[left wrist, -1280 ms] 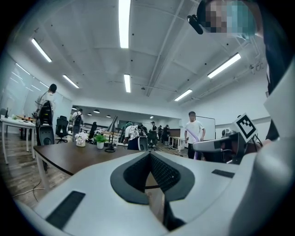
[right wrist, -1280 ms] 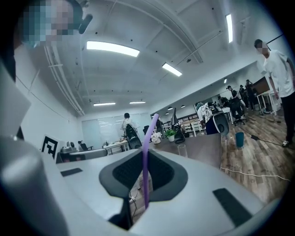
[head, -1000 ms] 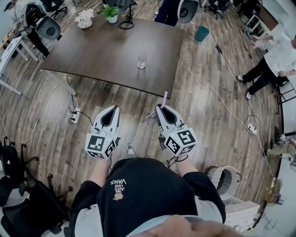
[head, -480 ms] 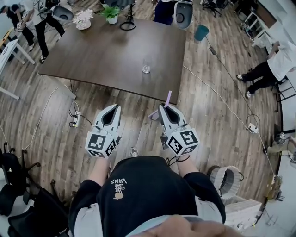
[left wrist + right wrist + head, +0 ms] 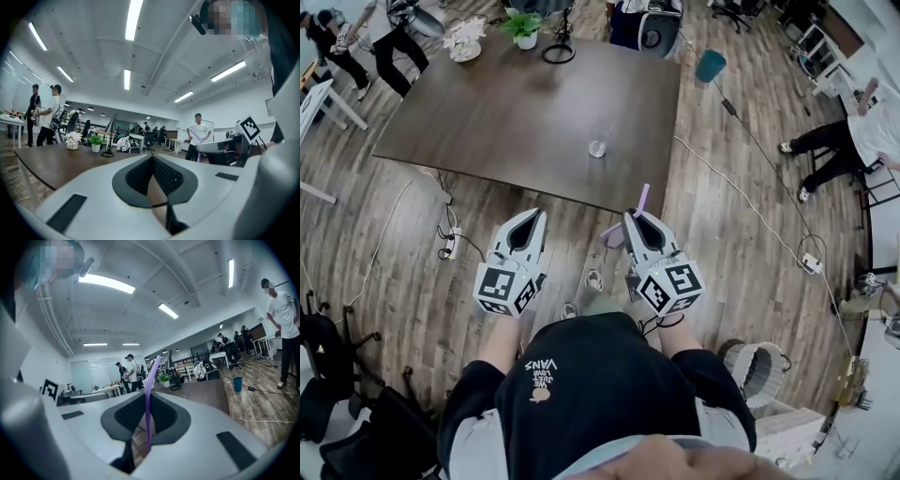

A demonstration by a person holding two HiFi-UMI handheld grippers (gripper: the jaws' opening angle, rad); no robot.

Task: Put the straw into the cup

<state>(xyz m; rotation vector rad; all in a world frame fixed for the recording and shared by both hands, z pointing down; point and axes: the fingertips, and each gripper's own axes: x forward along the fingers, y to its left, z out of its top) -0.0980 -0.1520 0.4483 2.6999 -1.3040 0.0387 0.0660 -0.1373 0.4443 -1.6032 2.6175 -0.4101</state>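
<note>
We hold the straw (image 5: 148, 399) in the right gripper (image 5: 635, 217). Its fingers are narrow and pinch the purple straw near the middle, so one end stands up above the tips and the other end hangs below them. The left gripper (image 5: 528, 220) has its fingers together with nothing between them. The cup (image 5: 597, 148) stands on the dark surface (image 5: 487, 103), well apart from both grippers, and we are not yet at the edge.

To do this step well, we think the right gripper should go above the cup first. Then the lower end of the straw can come down straight through the mouth, and the fingers should open only when that end is inside. The cup looks light, so a push from the side could tip it. The left gripper may steady it.

The cup is clear and small in the head view, and its rim is hard to make out. In both gripper views we cannot find it. The lower end of the straw is partly hidden by the right gripper's body.
</note>
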